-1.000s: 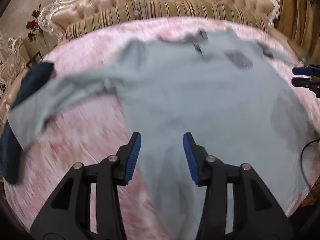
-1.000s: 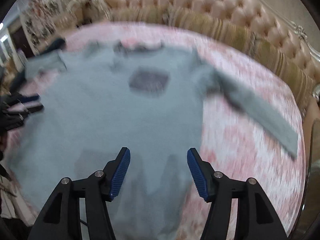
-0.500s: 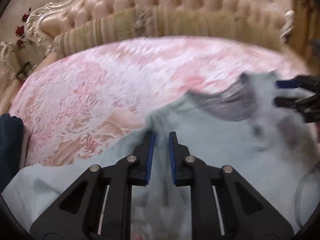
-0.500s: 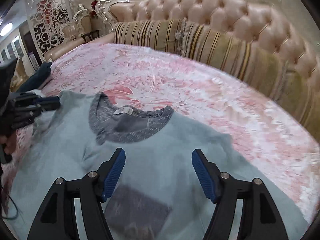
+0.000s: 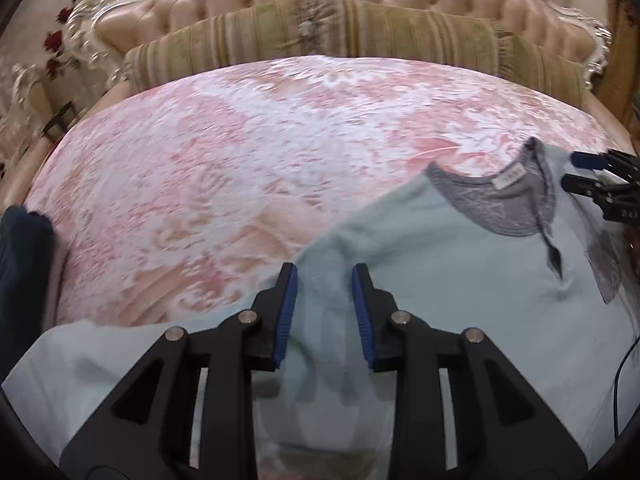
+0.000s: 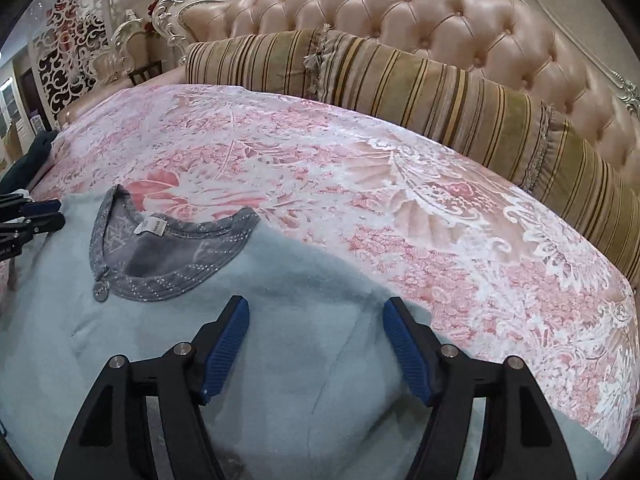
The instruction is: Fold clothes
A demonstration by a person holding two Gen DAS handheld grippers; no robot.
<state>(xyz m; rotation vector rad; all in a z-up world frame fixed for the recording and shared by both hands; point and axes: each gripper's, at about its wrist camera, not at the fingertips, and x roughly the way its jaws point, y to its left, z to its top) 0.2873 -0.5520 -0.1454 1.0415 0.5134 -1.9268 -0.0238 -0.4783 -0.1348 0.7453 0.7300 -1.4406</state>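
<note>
The bed (image 6: 360, 184), with its pink patterned cover, carries everything here, and along its head lie two striped bolster pillows (image 6: 420, 88). On the near part of the bed lies one light blue top (image 6: 280, 360) with a grey collar (image 6: 168, 256). The top is spread flat with the collar towards the pillows, and in the left wrist view one sleeve (image 5: 100, 364) runs out to the side. No fold shows in the part of the top that I can see, so I judge that the work is at the shoulders: the scene fits both laying the top out flat and taking hold for a fold.

There are two grippers. The left gripper (image 5: 324, 312) is above the left shoulder seam, its fingers partly open with cloth between them, but they do not seem to press it. The right gripper (image 6: 316, 344) is above the right shoulder with fingers wide open, holding nothing.

A next grip would need both pairs of fingers to close on the cloth evenly.

One dark garment (image 5: 20, 264) lies at the left edge of the bed.
</note>
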